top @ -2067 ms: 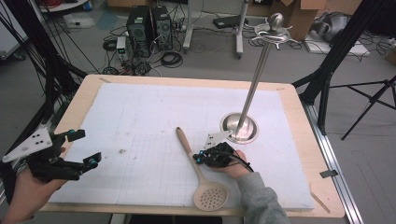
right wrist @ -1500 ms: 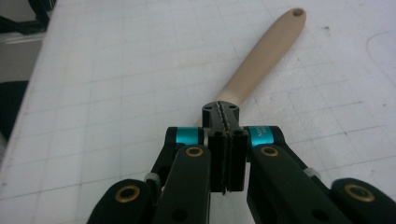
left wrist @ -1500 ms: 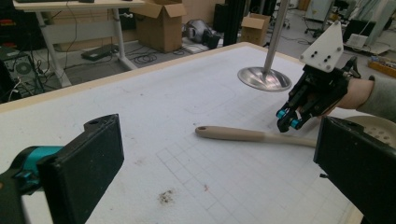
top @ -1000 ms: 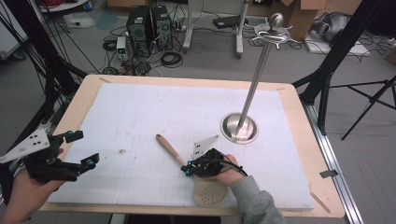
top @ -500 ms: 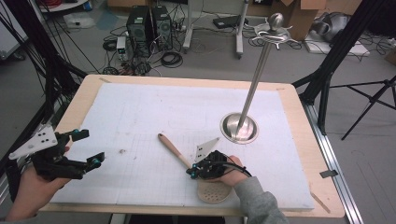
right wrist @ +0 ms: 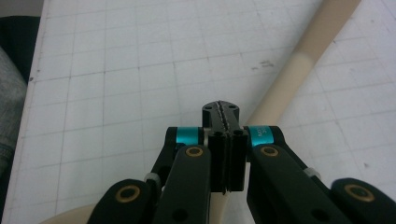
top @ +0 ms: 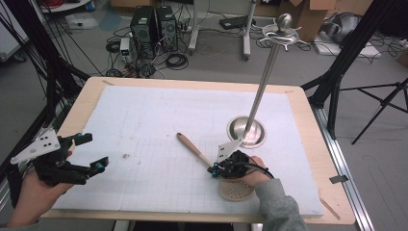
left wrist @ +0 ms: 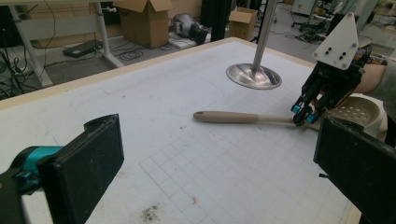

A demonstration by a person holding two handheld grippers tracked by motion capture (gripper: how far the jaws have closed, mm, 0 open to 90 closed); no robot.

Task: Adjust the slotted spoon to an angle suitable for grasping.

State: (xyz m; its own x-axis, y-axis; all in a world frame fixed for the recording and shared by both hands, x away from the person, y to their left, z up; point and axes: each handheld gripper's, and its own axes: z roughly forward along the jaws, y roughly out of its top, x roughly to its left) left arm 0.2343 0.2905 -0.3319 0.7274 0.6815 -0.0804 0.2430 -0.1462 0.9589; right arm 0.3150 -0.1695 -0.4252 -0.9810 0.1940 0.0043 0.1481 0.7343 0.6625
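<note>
A beige slotted spoon [top: 192, 147] lies on the white gridded mat, handle toward the far left and round perforated head [top: 236, 190] near the front edge. My right gripper [top: 211, 169] is shut with nothing between its jaws, its tips down against the handle [right wrist: 299, 65] close to the head. In the right gripper view the shut jaws of my right gripper [right wrist: 221, 109] meet, and the handle runs beneath them. My left gripper [top: 94, 153] hovers open over the mat's front left. The left gripper view looks between my left gripper's [left wrist: 215, 140] jaws at the spoon [left wrist: 233, 116] and the right gripper [left wrist: 303, 116].
A metal stand with a round base [top: 246, 131] and a tall leaning pole [top: 264, 77] sits right of centre, just behind my right hand. The mat [top: 168, 110] covers a wooden table [top: 308, 125]. A small dark smudge [top: 126, 156] marks the mat near the left gripper.
The right gripper moved left and toward the front, and the spoon's handle swung from pointing away to pointing far-left. The left gripper shifted slightly right and stayed open.
</note>
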